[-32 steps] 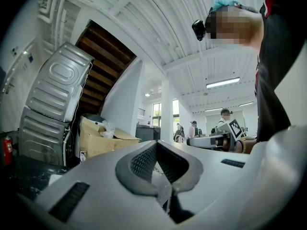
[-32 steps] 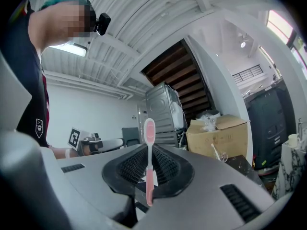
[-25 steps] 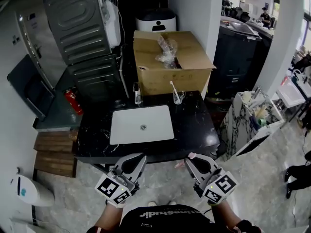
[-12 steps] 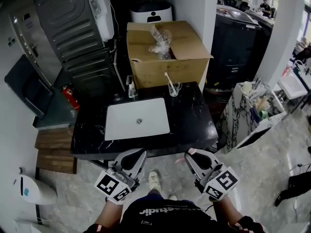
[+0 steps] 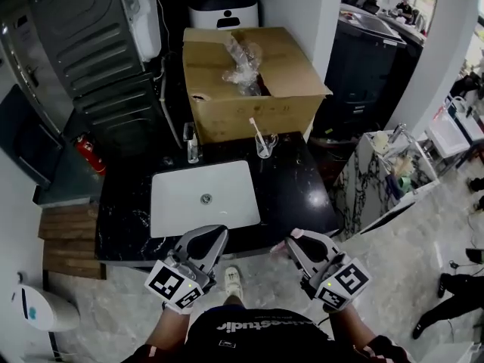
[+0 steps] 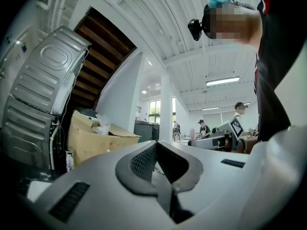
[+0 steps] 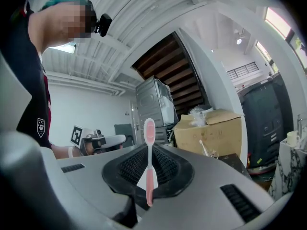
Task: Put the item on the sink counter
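In the head view my right gripper is shut on a pink toothbrush, held just before the front edge of the black marble sink counter. In the right gripper view the toothbrush stands upright between the pads of that gripper, head up. My left gripper hangs beside it, also short of the counter edge. Its jaws are closed together with nothing in them, as the left gripper view shows. A white basin is set into the counter.
A glass with a white toothbrush and a small bottle stand at the counter's back edge. Behind them sits an open cardboard box. A marble-patterned stand with clutter is to the right, and a fire extinguisher to the left.
The counter and box have slid left and grown slightly in the head view as the person stepped nearer. Both grippers keep their pose, and the right one still holds the toothbrush.
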The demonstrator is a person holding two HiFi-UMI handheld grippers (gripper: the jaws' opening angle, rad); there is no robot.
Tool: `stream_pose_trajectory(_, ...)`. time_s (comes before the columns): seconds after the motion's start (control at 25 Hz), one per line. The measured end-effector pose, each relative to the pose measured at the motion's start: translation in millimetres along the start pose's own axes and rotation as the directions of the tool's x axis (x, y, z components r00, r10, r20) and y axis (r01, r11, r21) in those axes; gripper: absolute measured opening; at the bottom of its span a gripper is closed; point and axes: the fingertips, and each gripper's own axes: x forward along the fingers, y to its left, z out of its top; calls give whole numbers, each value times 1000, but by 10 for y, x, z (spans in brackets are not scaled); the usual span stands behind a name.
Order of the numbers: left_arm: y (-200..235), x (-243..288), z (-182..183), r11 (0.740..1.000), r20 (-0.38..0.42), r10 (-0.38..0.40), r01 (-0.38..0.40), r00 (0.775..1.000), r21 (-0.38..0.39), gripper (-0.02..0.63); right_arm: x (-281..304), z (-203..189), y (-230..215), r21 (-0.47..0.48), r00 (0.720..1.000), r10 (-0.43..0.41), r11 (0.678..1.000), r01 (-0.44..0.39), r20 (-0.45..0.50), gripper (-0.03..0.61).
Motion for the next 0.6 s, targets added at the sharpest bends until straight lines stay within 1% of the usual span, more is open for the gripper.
stream_pose_trajectory(0.28, 887, 354, 74, 999, 14, -40, 40, 999, 7, 15, 895, 177, -405, -19, 999, -40, 999, 40, -9, 57)
stream_pose_trajectory(0.4, 1238, 460, 99, 998, 25, -57, 57, 998, -8, 15, 1262, 295, -512, -8, 999, -50, 999, 50, 12, 57)
stream_pose_trajectory(0.52, 1497, 544, 80, 996, 26, -80, 81, 996, -29, 15, 1560, 386, -552, 0, 998, -54, 999, 54, 32, 57)
stream_pose_trajectory(0.6, 1616, 602, 53, 994, 29, -98, 99, 995, -36, 15, 1674, 369, -589, -19, 997, -69, 997, 69, 23, 57)
